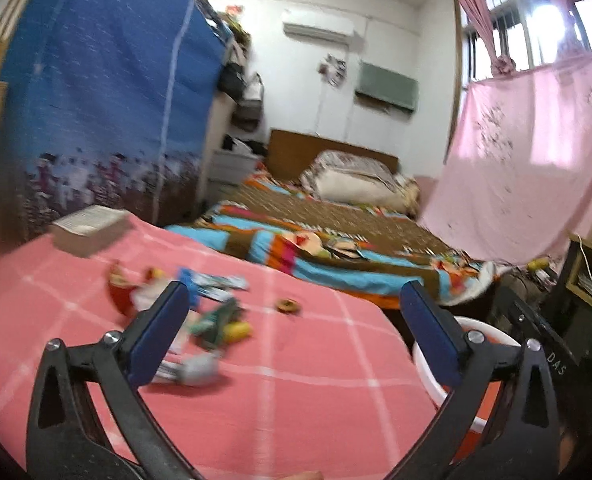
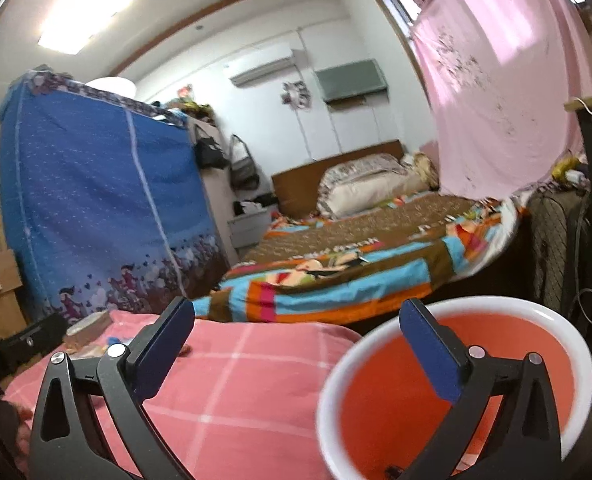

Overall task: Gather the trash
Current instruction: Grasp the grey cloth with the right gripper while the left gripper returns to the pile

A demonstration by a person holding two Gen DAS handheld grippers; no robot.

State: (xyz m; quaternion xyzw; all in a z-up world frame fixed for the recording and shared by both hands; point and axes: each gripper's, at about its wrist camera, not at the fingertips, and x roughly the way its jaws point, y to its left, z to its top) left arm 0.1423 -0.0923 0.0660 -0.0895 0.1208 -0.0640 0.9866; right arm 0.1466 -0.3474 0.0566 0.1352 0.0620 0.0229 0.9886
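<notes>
Pink checked cloth (image 1: pixel 288 392) carries scattered wrappers (image 1: pixel 200 304); left gripper (image 1: pixel 296 300) and right gripper (image 2: pixel 296 320) gape wide, empty, beside the red bin (image 2: pixel 551 320).

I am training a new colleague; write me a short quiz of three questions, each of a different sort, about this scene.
1. True or false: the left gripper holds a wrapper.
2. The red bin with the white rim stands: A) on the bed, B) beside the pink checked cloth, C) on the book.
3. Fill in: the pile of wrappers lies on the pink checked ____.

Key: 1 false, its jaws stand open with nothing between them; 2 B; 3 cloth.
</notes>
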